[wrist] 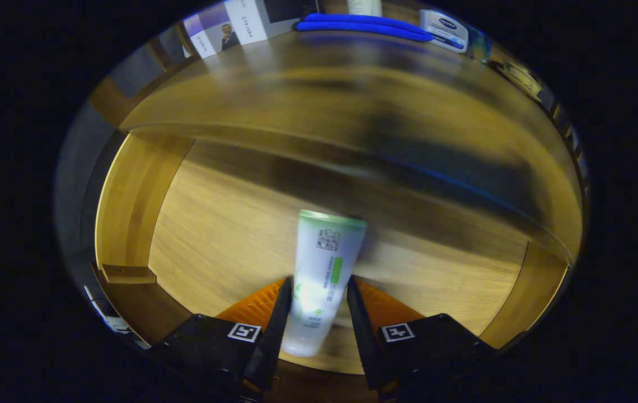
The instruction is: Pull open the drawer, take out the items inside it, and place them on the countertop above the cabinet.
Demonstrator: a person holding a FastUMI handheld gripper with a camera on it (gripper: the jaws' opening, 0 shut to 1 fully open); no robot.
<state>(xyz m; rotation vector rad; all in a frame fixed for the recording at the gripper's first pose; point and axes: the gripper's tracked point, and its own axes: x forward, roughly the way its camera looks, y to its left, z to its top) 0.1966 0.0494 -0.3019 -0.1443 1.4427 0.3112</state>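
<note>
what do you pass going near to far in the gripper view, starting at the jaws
gripper with the white and green tube between its jaws, both fingers against its sides → bare drawer floor → countertop edge → blue cloth and white tub at the back of the countertop

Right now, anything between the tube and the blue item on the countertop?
Gripper view: just bare drawer floor and countertop. The tool has both fingers on the tube; the blue item lies beyond.
</note>
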